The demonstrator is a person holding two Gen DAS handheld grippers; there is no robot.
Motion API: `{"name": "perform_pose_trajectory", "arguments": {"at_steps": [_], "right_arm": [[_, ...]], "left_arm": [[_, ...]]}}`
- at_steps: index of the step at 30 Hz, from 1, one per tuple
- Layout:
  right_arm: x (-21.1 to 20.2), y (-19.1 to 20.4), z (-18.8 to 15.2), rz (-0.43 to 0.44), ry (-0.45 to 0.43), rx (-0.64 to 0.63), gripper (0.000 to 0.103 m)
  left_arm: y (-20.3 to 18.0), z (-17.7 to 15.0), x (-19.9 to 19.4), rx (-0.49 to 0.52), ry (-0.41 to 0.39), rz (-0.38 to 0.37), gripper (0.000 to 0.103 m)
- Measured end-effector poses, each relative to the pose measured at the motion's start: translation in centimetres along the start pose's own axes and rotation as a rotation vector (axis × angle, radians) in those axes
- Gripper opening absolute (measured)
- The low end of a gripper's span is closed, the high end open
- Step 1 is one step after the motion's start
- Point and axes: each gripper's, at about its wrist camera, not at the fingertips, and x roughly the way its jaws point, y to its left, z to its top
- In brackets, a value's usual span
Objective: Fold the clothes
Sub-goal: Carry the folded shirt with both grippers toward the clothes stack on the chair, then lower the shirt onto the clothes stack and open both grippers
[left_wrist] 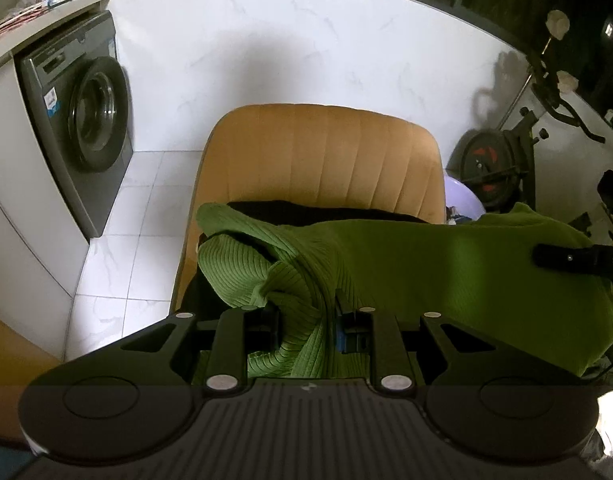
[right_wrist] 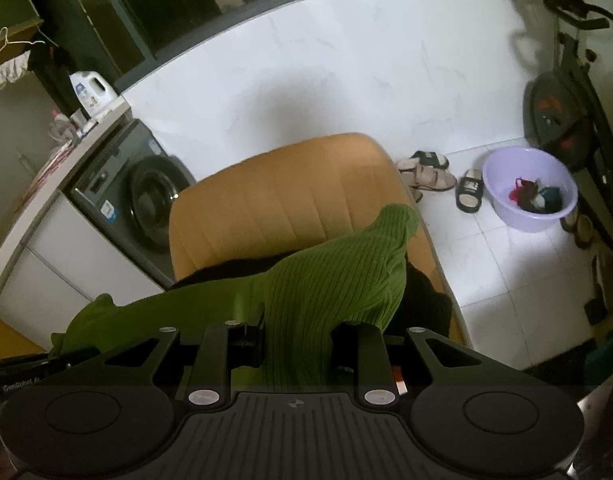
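A green ribbed knit garment (left_wrist: 406, 264) hangs stretched between my two grippers above an orange padded chair (left_wrist: 326, 152). My left gripper (left_wrist: 306, 320) is shut on a bunched edge of the garment. My right gripper (right_wrist: 296, 336) is shut on the garment's other end (right_wrist: 326, 280), and one of its fingers (left_wrist: 566, 258) shows at the right of the left wrist view. A dark cloth (left_wrist: 306, 210) lies on the chair seat under the garment. The fingertips of both grippers are hidden by the fabric.
A grey washing machine (left_wrist: 86, 120) stands at the left under a white counter (left_wrist: 46, 12) with bottles. A lilac basin (right_wrist: 530, 192) with small clothes, sandals (right_wrist: 426, 172) and an exercise bike (right_wrist: 562, 100) stand on the white tiled floor at the right.
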Motion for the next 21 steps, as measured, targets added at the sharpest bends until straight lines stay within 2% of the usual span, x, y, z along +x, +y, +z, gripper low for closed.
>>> {"name": "perform_pose_trajectory", "arguments": {"at_steps": [3,6,11,13,15,18,21], "right_arm": [[0.1,0.2,0.6,0.006,-0.008,-0.009,0.021],[0.2,1.2,2.7,0.025,-0.05,-0.038,0.021],[0.7,3.1,8.4,0.053,-0.165,-0.094,0.021],[1.7,3.2,10.7,0.052,-0.183,-0.102,0.022],[3.6,2.6,12.6,0.052,-0.159,-0.065,0.022],[7.2,0.7,13.7,0.027,-0.079,-0.013,0.022],[11.9,-1.0,12.9,-0.029,0.038,-0.001,0.022]], "left_arm": [[0.1,1.5,0.1,0.015,-0.023,-0.003,0.024],[-0.5,4.1,-0.5,0.075,-0.094,0.002,0.024],[-0.6,11.2,-0.5,0.122,-0.179,-0.03,0.024],[-0.2,13.5,0.7,0.098,-0.15,-0.056,0.024],[0.8,14.9,2.8,0.054,-0.082,-0.086,0.024],[2.2,15.1,6.6,-0.004,0.02,-0.086,0.024],[3.5,13.6,11.3,-0.059,0.138,-0.071,0.024]]}}
